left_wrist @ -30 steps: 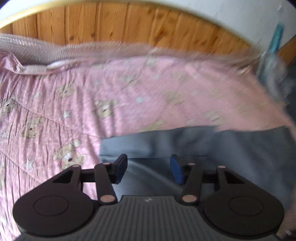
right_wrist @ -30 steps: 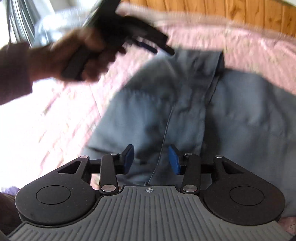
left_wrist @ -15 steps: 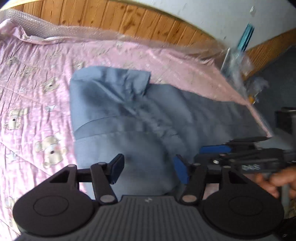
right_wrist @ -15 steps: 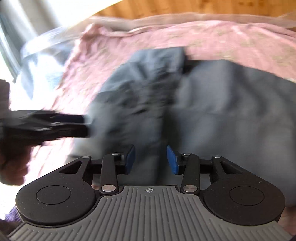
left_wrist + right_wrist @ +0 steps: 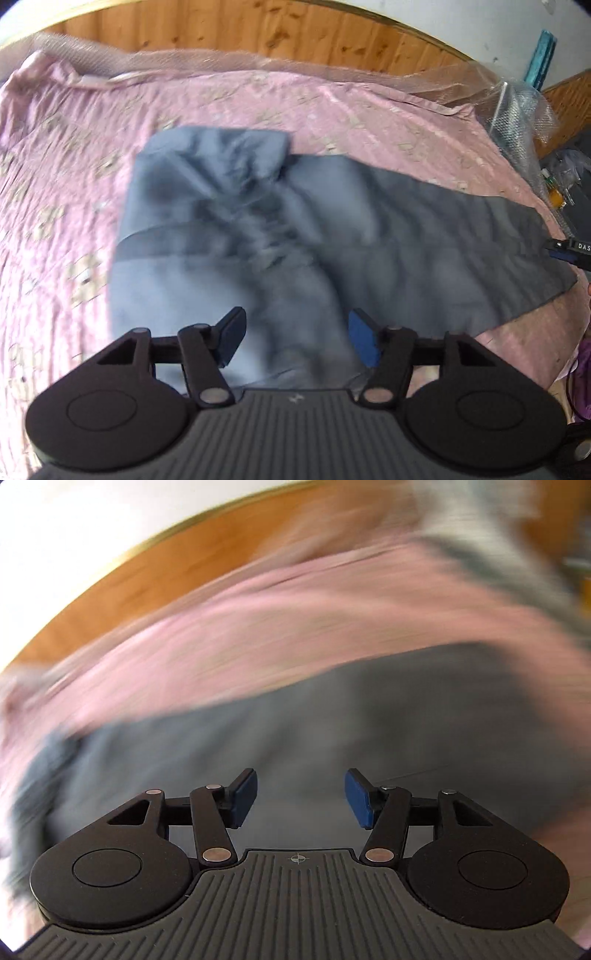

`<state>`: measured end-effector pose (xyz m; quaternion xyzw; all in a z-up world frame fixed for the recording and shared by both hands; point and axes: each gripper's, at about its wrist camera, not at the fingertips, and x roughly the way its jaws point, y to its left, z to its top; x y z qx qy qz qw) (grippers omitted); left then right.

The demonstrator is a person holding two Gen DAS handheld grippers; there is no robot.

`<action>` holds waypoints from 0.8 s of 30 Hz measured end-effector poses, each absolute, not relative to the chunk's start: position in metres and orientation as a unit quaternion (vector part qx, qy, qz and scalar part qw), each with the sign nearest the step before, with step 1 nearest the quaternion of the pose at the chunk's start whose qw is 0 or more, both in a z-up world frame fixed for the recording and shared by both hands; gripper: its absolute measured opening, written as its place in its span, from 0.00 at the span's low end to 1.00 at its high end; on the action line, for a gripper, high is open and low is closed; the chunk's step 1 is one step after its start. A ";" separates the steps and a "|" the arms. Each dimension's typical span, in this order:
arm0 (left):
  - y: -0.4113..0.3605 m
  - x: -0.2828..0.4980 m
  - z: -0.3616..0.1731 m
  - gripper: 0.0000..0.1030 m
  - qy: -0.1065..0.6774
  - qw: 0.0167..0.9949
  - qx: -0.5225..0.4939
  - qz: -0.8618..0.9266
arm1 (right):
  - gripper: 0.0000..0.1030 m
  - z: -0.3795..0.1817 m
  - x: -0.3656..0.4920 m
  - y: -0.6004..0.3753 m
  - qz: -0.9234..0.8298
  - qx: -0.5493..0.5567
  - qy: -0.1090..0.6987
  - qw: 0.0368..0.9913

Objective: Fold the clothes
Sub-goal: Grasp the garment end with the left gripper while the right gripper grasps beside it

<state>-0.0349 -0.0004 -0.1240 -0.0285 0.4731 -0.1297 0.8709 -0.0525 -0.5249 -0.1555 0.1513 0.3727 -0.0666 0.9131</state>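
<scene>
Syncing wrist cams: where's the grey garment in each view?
Left wrist: grey garment fills the centre, spread on the pink bedsheet, reaching the right edge.
Right wrist: garment, blurred, spans mid-frame just beyond the jaws.
Shared landmark: wooden headboard above the sheet.

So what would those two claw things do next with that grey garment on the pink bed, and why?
Probably bring each down onto an edge of the grey garment and pinch. It lies rumpled on the pink bedspread, not neatly folded. The left gripper hovers open over its near edge; the right gripper, its jaws opening, holds nothing.
</scene>
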 end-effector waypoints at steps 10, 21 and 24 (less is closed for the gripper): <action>-0.263 0.022 -0.089 0.62 0.464 0.838 -0.005 -0.286 | 0.57 -0.216 -0.060 -0.679 -0.081 0.193 0.407 0.889; -0.518 0.088 -0.113 0.73 0.519 0.756 0.009 -0.399 | 0.08 -0.194 -0.068 -0.650 -0.049 0.149 0.396 0.905; -0.554 0.092 -0.133 0.75 0.535 0.749 0.038 -0.389 | 0.07 -0.174 -0.076 -0.623 -0.023 0.075 0.371 0.925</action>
